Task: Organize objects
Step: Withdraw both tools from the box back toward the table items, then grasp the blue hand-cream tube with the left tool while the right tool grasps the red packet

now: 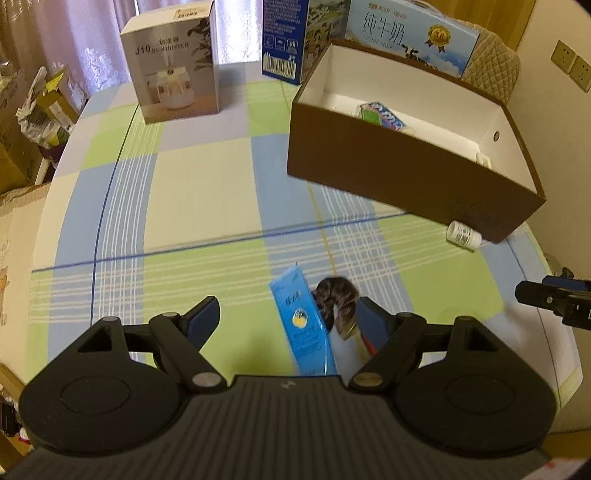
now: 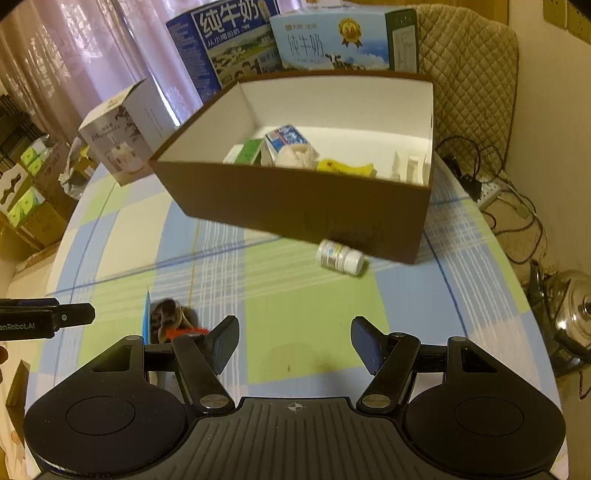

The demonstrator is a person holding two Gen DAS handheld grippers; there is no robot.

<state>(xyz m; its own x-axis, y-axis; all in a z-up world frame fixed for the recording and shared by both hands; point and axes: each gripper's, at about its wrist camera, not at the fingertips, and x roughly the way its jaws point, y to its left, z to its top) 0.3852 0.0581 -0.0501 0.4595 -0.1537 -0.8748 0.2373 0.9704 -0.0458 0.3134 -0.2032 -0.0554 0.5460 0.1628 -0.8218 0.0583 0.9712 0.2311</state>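
Note:
A brown open box (image 1: 388, 162) (image 2: 295, 206) with a white inside stands on the checked tablecloth and holds several small packages. A white pill bottle (image 1: 463, 235) (image 2: 340, 257) lies on its side just in front of the box. A blue flat packet (image 1: 303, 325) and a dark brown scrunchie (image 1: 338, 299) (image 2: 168, 314) lie near the front edge. My left gripper (image 1: 286, 319) is open, the packet and scrunchie between its fingers. My right gripper (image 2: 293, 343) is open above bare cloth, empty.
A humidifier carton (image 1: 173, 62) (image 2: 122, 140) stands at the back left. Blue milk cartons (image 1: 369, 33) (image 2: 288, 40) stand behind the brown box. A quilted chair back (image 2: 472, 74), cables and a metal kettle (image 2: 569, 317) are to the right of the table.

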